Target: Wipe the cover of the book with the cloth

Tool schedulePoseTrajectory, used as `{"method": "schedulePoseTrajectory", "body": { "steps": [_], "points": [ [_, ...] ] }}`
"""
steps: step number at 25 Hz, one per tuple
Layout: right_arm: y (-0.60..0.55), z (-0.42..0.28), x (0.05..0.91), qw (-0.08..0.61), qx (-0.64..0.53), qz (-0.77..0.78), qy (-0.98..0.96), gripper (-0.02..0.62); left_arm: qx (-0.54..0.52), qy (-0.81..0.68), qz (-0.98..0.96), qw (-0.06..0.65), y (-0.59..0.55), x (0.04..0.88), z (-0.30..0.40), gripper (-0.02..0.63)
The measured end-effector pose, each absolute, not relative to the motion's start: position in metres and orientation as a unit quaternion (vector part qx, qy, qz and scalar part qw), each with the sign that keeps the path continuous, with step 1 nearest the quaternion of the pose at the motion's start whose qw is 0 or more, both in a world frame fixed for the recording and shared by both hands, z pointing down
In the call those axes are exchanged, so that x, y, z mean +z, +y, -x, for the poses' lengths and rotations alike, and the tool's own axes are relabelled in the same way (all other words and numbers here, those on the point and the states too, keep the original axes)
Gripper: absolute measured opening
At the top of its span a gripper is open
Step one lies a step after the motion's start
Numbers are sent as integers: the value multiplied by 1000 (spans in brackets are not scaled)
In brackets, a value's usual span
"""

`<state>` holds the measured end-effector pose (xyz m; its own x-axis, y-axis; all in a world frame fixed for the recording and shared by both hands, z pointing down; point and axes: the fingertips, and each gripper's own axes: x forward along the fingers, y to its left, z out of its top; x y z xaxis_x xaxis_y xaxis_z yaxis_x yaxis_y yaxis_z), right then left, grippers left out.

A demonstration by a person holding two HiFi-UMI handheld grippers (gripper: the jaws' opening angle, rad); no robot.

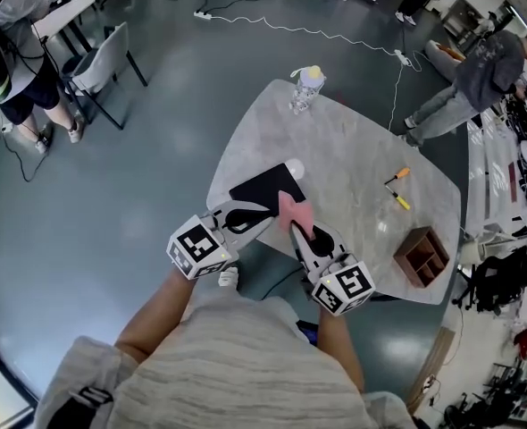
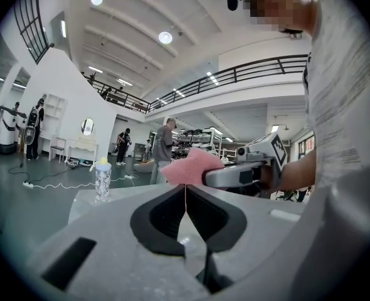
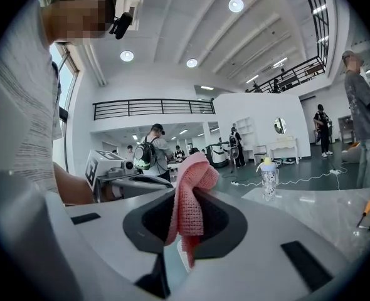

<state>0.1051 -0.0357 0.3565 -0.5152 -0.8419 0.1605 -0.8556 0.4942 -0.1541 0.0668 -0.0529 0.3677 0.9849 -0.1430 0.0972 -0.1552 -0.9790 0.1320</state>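
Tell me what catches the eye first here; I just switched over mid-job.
The pink cloth stands out first, hanging bunched from the shut jaws of the right gripper over the near side of the table. Beside it the black book lies at the table's near left corner, with the left gripper, jaws together, at its near edge. A bottle stands alone at the far edge.

Thin black rectangular book (image 1: 265,189): closed, lying flat on grey marble-look table (image 1: 362,164), nr its near-left edge, set at an angle. Pink waffle-knit cloth (image 3: 188,193): bunched & folded over, pinched betw. jaws of right gripper (image 1: 296,227), top puffing out above them, loose end hanging below. Cloth sits at book's near-right corner; can't tell if touching.
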Motion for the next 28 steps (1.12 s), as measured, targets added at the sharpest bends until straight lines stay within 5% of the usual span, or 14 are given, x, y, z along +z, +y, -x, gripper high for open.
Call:
{"method": "schedulePoseTrajectory", "body": {
  "steps": [28],
  "points": [
    [-198,-199,539,216,129,-559,-790,49,106,-84,-979,152,-105,481,-109,17]
  ]
}}
